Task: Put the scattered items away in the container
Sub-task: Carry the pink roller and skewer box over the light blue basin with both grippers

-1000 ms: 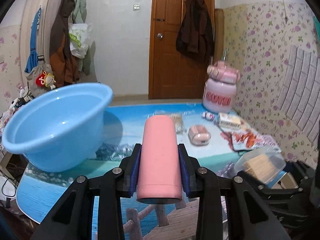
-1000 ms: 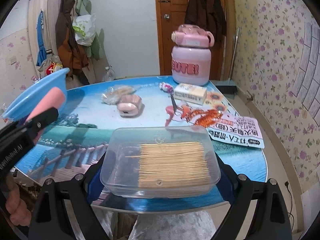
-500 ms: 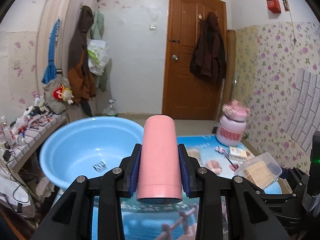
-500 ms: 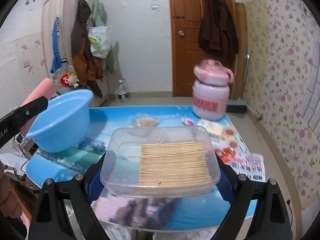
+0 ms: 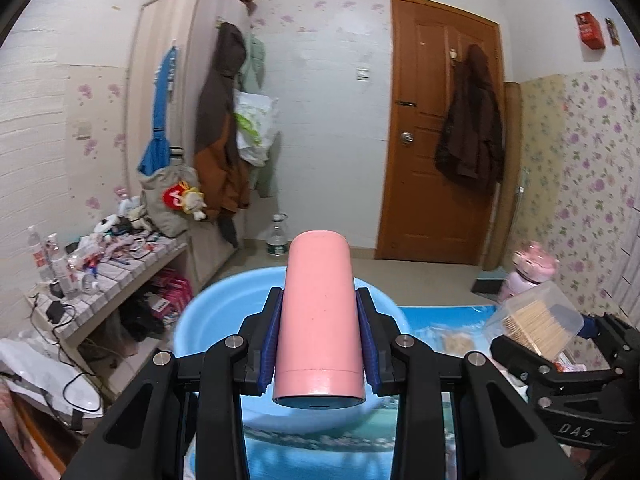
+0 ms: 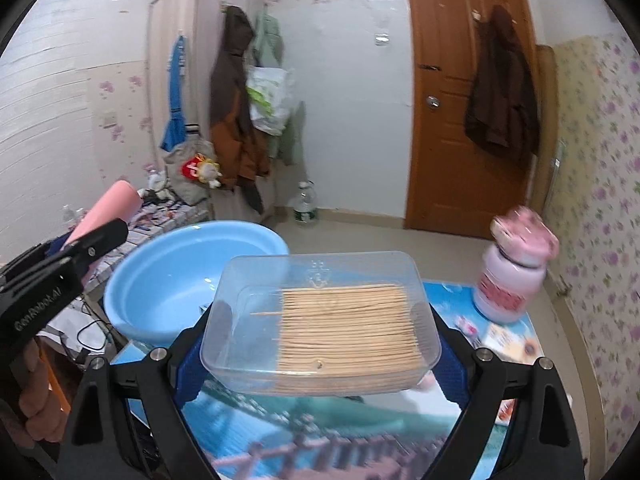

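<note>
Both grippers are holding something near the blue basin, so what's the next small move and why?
Probably lower the left gripper a little and open its jaws. The pink cylinder it clamps already sits over the blue basin, while the right gripper's clear toothpick box appears short of the rim, to the basin's right.

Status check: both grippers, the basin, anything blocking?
Left gripper shut on pink cylinder. Right gripper shut on toothpick box. Blue basin ahead, unobstructed.

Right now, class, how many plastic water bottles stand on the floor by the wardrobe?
1: a clear water bottle stands on the floor between the wardrobe and the door. Others may be hidden behind the blue basin.
</note>
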A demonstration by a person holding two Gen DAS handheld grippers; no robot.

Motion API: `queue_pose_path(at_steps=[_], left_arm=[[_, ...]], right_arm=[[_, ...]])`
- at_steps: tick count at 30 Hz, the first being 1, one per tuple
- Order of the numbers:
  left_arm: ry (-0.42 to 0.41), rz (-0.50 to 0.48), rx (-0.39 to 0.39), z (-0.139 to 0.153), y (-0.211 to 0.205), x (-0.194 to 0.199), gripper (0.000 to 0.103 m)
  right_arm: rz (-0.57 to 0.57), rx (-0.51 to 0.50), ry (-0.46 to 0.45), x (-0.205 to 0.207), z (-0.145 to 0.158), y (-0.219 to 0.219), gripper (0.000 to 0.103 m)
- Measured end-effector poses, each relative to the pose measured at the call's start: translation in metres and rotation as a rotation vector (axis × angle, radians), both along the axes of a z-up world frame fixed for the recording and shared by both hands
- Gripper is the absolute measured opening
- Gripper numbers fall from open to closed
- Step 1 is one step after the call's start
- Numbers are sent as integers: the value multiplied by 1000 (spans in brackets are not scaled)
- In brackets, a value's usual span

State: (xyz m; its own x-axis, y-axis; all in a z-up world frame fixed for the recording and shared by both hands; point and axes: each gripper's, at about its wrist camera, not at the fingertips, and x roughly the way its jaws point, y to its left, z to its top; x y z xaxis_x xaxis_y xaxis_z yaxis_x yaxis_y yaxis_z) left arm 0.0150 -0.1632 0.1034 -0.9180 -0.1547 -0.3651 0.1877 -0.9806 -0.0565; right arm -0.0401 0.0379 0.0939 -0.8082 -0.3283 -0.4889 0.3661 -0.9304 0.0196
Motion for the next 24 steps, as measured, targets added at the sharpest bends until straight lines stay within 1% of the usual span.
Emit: queue_pose_path(at_steps=[3,6,10,16,20,22,24], left_arm=[[-9,27,7,0,-15,-3,33],[-18,44,-3,0,-24,-7,33],[-25,45,-22,-1,-30,-13,33],[-45,50,-26,-4,-43,-23,33],[-69,49,-26,-11,-49,-32,33],[-87,47,-20,-16,-52,-37,33],[-108,52,-32,-22,-54,-44,33]], right_arm=[[33,-3,11,-5,9,-18,93],[64,13,21,-10,14,-35,93],[88,18,14,-23,17,-54,93],[100,25,21,-49,18,-76,93],[115,53,11,-67,13,-92,93],[130,74,-1,-74,8,-104,93],[148,96,-11,-77,0,-115,93]])
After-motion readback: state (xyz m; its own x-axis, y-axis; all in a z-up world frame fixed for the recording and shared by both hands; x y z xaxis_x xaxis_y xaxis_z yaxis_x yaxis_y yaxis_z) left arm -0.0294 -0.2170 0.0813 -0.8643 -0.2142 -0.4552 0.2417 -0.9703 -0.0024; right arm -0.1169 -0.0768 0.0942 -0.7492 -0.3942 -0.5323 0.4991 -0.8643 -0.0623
